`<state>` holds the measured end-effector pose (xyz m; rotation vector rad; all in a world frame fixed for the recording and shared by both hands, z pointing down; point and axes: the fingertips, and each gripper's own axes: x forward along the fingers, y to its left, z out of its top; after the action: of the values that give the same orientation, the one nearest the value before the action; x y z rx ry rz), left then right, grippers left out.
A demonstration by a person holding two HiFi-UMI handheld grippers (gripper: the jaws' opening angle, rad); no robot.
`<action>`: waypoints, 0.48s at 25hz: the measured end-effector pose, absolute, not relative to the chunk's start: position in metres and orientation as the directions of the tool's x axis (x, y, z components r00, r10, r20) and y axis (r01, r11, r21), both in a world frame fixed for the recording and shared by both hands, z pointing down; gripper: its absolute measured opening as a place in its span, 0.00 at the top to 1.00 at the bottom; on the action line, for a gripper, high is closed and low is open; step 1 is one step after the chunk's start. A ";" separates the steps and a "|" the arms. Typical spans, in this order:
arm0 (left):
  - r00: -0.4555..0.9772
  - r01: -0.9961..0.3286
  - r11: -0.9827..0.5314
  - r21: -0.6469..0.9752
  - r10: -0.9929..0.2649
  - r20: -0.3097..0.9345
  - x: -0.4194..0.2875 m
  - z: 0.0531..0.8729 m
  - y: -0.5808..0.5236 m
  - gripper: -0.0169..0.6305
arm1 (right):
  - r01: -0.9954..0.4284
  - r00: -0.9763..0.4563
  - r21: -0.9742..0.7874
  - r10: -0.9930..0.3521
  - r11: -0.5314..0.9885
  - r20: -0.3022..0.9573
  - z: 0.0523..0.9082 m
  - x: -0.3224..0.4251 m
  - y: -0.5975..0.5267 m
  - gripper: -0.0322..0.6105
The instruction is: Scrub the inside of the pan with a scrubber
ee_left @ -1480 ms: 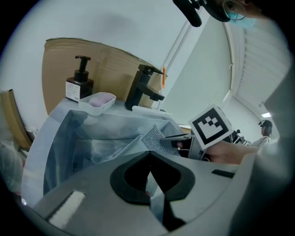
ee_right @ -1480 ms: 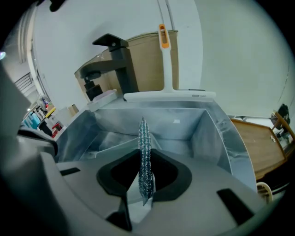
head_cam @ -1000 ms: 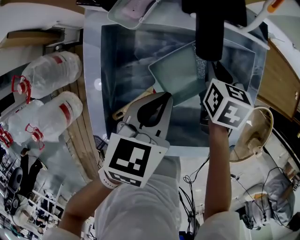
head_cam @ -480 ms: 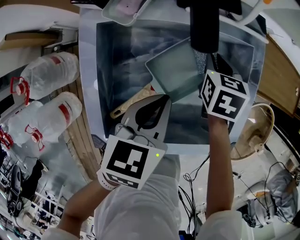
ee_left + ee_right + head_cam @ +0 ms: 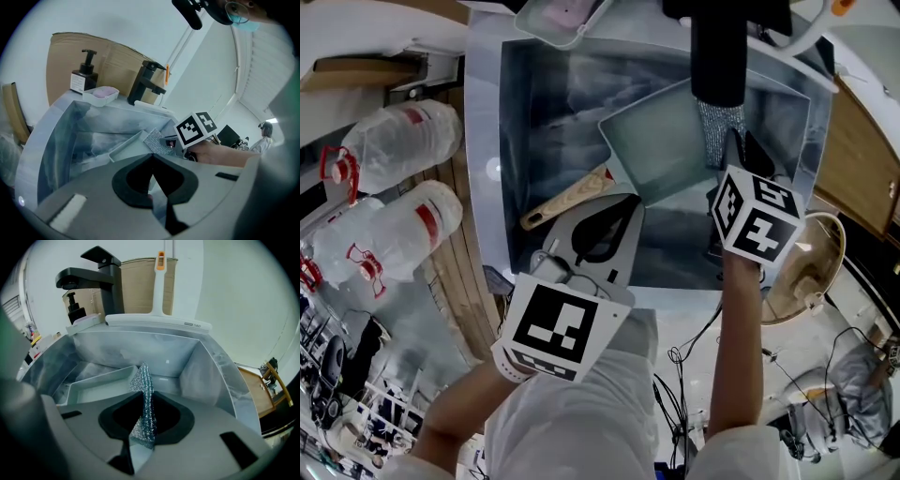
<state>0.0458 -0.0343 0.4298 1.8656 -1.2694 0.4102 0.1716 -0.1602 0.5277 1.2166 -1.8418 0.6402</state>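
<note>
The right gripper (image 5: 142, 405) has its jaws pressed together on a silver mesh scrubber (image 5: 144, 380). They pinch its lower end so that most of the pad stands free past the tips, presumably to leave a working face for rubbing. In the head view the scrubber hangs at the right-hand rim of the square pan (image 5: 656, 150), under the black faucet (image 5: 717, 52); whether it touches the pan cannot be told. The pan lies in the steel sink (image 5: 517, 141), set at an angle to its walls. Its wooden handle (image 5: 567, 199) points toward the person's left, and its pale inside faces up.

The left gripper (image 5: 152, 158) has its jaws closed tip to tip with nothing seen between them. In the head view it hovers just beside the joint of handle and pan, so the pan is not held; likely it is placed there to steady the pan.

Scrubbing seems barely begun, if at all: the pad needs to come leftward and down onto the pan floor. An unsteadied pan could slide in the sink under pressure
</note>
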 end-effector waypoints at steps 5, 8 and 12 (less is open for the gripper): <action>0.438 -0.883 -0.156 0.443 -0.613 0.657 0.042 0.430 -0.031 0.98 | -0.901 -0.228 0.017 -0.508 0.433 0.831 0.528 0.155 -0.175 0.86; 0.434 -0.883 -0.150 0.444 -0.618 0.656 0.041 0.430 -0.031 0.98 | -0.889 -0.224 0.038 -0.507 0.456 0.832 0.528 0.149 -0.181 0.86; 0.436 -0.880 -0.141 0.454 -0.621 0.651 0.040 0.429 -0.030 0.98 | -0.879 -0.193 0.072 -0.490 0.471 0.850 0.529 0.163 -0.173 0.86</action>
<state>0.0398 -0.0302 0.4290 1.8573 -1.2752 0.3921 0.1634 -0.1725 0.5292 1.1533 -1.8408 0.5572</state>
